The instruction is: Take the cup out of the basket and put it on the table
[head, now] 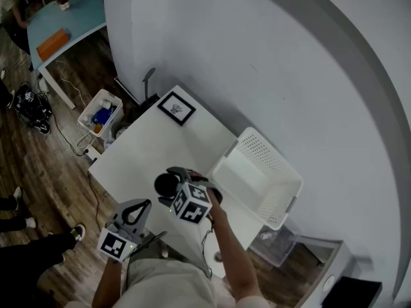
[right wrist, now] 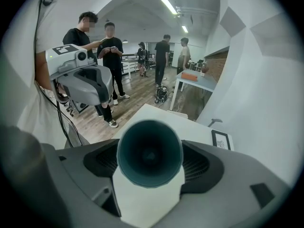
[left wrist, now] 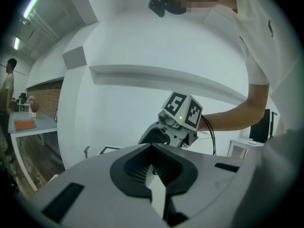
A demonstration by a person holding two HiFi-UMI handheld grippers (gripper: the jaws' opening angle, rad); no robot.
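White tabletop [head: 144,149]: lies beneath both tools, extending ahead of their tips to the wall.

White basket [head: 273,151]: perforated walls, standing on the tabletop just to the right of the right tool.

Right tool [head: 173,179]: angled steeply downward over the middle of the tabletop, its jaws spread wide and clamped on the cup, one pad on each side of its wall.

Left tool [left wrist: 152,151]: held lower left of the right tool at the near edge of the tabletop, pointing roughly level, its jaws closed together with nothing between them.

Framed picture [head: 176,107]: lying flat on the tabletop, well beyond the right tool's tips, near the far corner.

Dark cup [right wrist: 150,153]: gripped between the right tool's jaws, outside the basket and to its left, open mouth facing back along the tool. It appears to sit low over the tabletop, though contact cannot be confirmed.
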